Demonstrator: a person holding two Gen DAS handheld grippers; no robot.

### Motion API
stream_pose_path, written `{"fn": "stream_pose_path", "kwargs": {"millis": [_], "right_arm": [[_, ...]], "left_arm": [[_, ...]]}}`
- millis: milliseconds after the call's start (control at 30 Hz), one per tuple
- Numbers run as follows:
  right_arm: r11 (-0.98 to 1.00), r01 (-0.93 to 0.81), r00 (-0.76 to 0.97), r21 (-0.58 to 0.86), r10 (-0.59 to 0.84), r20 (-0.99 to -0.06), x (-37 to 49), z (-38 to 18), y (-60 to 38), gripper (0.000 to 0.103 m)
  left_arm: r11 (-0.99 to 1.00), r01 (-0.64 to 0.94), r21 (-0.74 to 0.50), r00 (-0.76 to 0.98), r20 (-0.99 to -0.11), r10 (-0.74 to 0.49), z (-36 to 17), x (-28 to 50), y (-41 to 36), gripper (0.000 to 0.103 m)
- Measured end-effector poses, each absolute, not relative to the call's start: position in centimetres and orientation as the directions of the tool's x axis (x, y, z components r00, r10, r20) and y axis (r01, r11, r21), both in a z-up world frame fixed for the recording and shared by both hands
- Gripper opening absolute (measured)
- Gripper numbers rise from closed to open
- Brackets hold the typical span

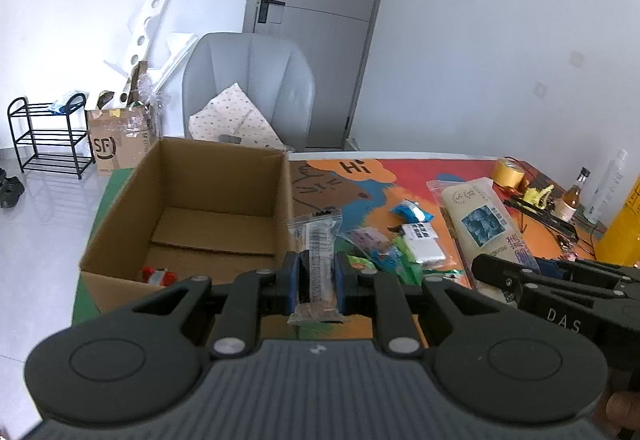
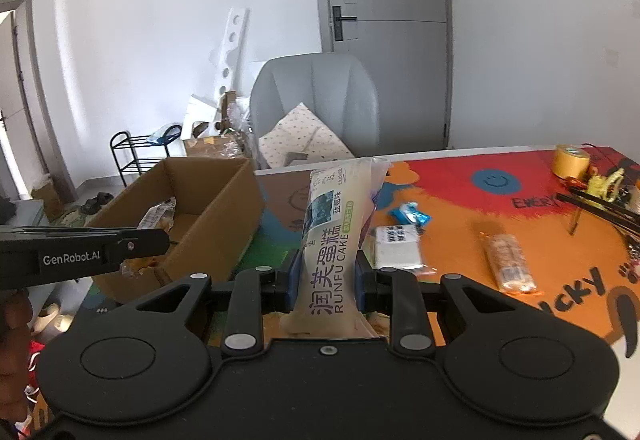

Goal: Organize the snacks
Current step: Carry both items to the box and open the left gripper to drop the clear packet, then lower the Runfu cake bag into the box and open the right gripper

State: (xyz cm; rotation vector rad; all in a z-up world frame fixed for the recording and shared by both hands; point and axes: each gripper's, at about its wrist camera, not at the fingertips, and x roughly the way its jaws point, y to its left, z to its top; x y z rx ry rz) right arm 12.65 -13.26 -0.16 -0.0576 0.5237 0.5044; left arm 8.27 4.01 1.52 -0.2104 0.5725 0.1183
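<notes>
Left gripper (image 1: 319,276) up close, jaws pinching a clear-wrapped snack bar (image 1: 317,256) beside the open cardboard box (image 1: 120,232). Right gripper (image 2: 326,276) clamps a Runfu cake pack (image 2: 334,224) upright above the colourful mat (image 2: 460,200). Loose snacks lie there: a white packet (image 2: 396,246), a blue one (image 2: 412,215).

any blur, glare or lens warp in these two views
Left wrist view: fisheye bends the door frame, dark corners ring the picture, and the wall at left is washed out. Right wrist view: same bowing and vignette, the orange snack bar on the mat looks slightly smeared, the cake pack print reads sharp.
</notes>
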Motion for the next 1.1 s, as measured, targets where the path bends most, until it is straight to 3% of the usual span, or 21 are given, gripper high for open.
{"fn": "stream_pose_path", "kwargs": {"millis": [800, 1100], "right_arm": [[0.8, -0.598, 0.682, 0.048, 0.539, -0.495, 14.8, 0.6, -3.7, 0.025], [0.768, -0.639, 0.646, 0.048, 0.569, -0.508, 14.8, 0.3, 0.1, 0.025]], "left_arm": [[0.939, -0.289, -0.188, 0.813, -0.566, 0.137, 0.9, 11.3, 13.2, 0.018], [0.93, -0.298, -0.214, 0.802, -0.585, 0.123, 0.4, 10.5, 15.5, 0.026]]}}
